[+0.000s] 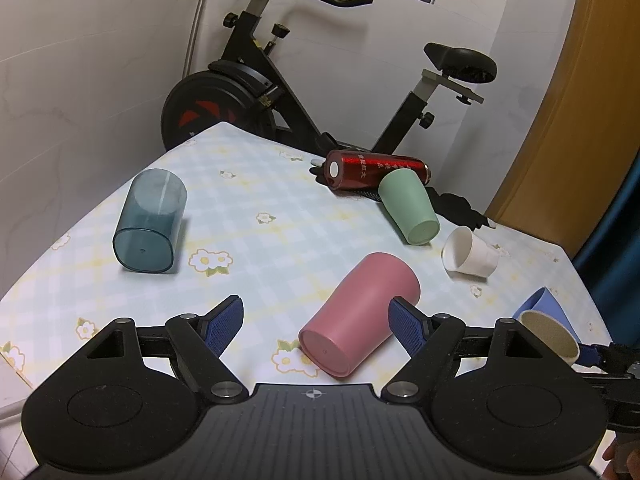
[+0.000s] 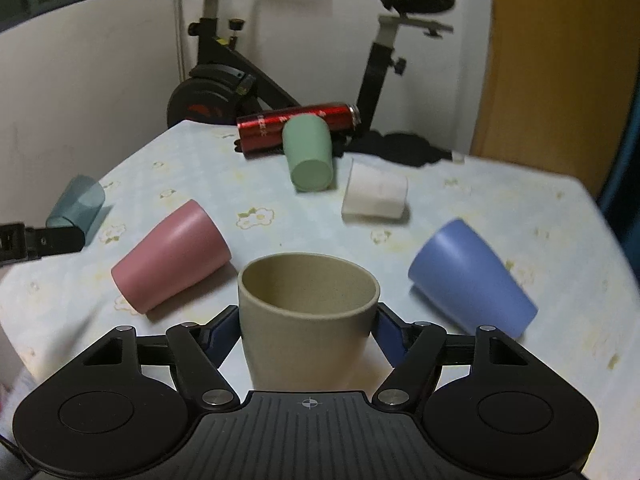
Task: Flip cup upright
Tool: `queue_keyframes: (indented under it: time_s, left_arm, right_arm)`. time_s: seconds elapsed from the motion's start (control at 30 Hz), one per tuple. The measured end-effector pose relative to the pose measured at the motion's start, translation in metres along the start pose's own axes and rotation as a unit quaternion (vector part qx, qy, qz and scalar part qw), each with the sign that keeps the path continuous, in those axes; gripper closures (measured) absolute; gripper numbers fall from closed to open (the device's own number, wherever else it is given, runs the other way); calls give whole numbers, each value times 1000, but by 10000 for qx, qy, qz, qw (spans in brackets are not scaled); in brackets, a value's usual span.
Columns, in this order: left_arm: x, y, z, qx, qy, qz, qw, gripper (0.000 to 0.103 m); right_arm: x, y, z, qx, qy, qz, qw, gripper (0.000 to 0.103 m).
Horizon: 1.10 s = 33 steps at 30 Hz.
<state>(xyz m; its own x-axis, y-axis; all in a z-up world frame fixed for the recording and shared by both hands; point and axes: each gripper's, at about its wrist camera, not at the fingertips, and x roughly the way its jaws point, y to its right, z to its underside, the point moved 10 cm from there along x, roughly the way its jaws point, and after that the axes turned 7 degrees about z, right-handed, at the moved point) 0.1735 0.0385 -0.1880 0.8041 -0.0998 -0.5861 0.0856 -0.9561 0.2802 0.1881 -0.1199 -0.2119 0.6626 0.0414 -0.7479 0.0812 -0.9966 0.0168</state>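
Note:
My right gripper [image 2: 308,320] is shut on a beige cup [image 2: 308,312], held mouth up just above the table; this cup also shows at the right edge of the left wrist view [image 1: 550,336]. My left gripper [image 1: 316,320] is open and empty, its fingers on either side of a pink cup [image 1: 360,312] that lies on its side; the pink cup also shows in the right wrist view [image 2: 172,256]. A blue cup [image 2: 472,276], a green cup [image 2: 308,152], a white cup [image 2: 376,196] and a clear teal cup [image 1: 150,220] all lie on their sides.
A red flask [image 1: 376,170] lies on its side at the far edge of the flowered tablecloth [image 1: 260,184], beside a black cloth [image 2: 404,146]. An exercise bike [image 1: 256,92] stands behind the table against the white wall. A wooden door [image 2: 552,60] is at right.

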Motion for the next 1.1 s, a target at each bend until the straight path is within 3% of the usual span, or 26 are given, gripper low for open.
queue_keyframes:
  time_s: [0.17, 0.53, 0.73, 0.97, 1.1]
  left_arm:
    - [0, 0, 0, 2, 3, -2, 10000, 21]
    - [-1, 1, 0, 24, -34, -3, 10000, 21]
    - [-1, 2, 1, 22, -51, -12, 10000, 21]
    - [-4, 2, 0, -5, -52, 30, 10000, 18]
    - [-7, 4, -1, 51, -40, 66, 10000, 15]
  right_arm:
    - [-3, -1, -4, -170, 158, 184, 9996, 37]
    - [1, 3, -2, -47, 82, 191, 9998, 36]
    - [3, 8, -1, 154, 12, 141, 9998, 23]
    - [0, 12, -4, 368, -24, 93, 9993, 1]
    - [-5, 13, -7, 439, 28, 88, 9990, 0]
